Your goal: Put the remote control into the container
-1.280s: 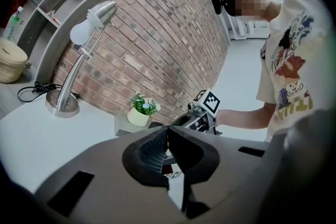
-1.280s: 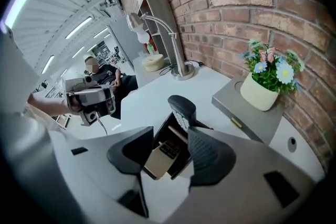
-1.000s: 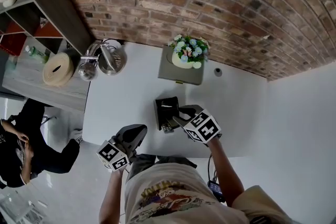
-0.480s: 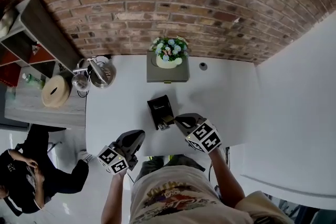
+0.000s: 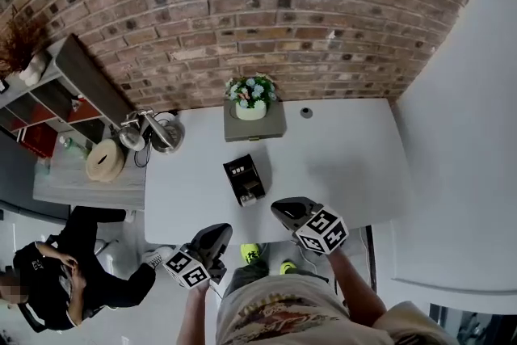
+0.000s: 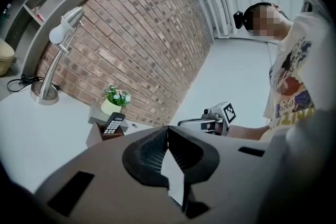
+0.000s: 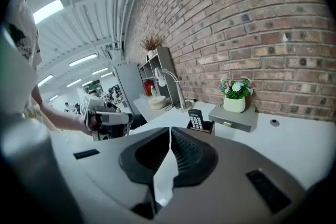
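Overhead, the head view shows a white tabletop point(image 5: 347, 166) set against a brick wall point(image 5: 266, 20). The container point(image 5: 255, 188), a small dark open-topped box, stands near the middle of the tabletop, and the remote control point(image 5: 237, 170) sits inside it. Behind the container, toward the wall, a grey box point(image 5: 258, 128) carries a flower pot point(image 5: 250, 111). A desk lamp point(image 5: 157, 133) occupies the far left corner of the tabletop. The left gripper point(image 5: 216, 234) and the right gripper point(image 5: 283, 208) are both at the near edge, close to the operator's body and well apart from the container. A second person point(image 5: 56, 287) is on the floor to the left.

Left gripper view: the fingers point(image 6: 149, 152) are clenched, pad against pad, with nothing between them. Beyond them the remote control stands upright in the container, keypad facing the camera. The flower pot is just behind it and the lamp is further left. The right gripper appears to the right.

Right gripper view: the fingers point(image 7: 189, 157) are likewise clenched on nothing. Ahead, the remote control projects above the container rim. The grey box is just right of it, and the left gripper is at the left.
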A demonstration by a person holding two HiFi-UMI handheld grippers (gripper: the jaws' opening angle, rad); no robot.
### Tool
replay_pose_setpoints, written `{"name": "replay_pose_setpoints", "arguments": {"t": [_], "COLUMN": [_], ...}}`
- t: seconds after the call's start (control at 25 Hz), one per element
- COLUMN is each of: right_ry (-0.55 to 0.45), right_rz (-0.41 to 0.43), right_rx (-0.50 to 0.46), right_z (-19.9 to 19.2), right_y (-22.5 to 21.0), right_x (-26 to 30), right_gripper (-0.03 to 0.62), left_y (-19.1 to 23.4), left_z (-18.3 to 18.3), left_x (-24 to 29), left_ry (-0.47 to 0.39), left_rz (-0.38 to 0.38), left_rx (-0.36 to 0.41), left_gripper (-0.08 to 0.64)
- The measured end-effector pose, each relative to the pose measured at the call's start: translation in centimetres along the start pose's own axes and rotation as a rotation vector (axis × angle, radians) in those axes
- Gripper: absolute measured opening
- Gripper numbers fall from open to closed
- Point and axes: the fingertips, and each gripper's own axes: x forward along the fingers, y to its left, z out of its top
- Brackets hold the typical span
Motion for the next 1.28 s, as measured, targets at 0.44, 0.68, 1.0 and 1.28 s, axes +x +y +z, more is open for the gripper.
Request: {"name": "replay_pose_setpoints", "arguments": {"t": [0.44, 0.68, 1.0, 1.28], "right_ry": [-0.234, -0.25, -0.234, -0.226], "right_rz": [0.135, 0.154, 0.115, 0.083], "right_rx": [0.052, 0.04, -0.014, -0.057], "right_z": [-3.3, -5.4, -5.9, -5.2], "right_y": [4.5, 7.6, 10.1, 12.3], "right_x": [-7.2, -9.0, -9.9, -9.3], "right_gripper": [0.018, 0.012, 0.011, 0.011], "left_y": [-11.0, -13.2, -15.1, -15.1], "left_z": [-5.9, -8.0, -7.3, -6.4], "left_x": [-3.0, -5.9, -6.7, -8.4], "left_ry": [-0.076, -0.07, -0.101, -0.099], "left_rz": [0.157, 0.2, 0.147, 0.11], "left_rx": [-0.011, -0.023, -0.001, 0.044], "left_gripper": [0.006, 0.006, 0.006, 0.006]}}
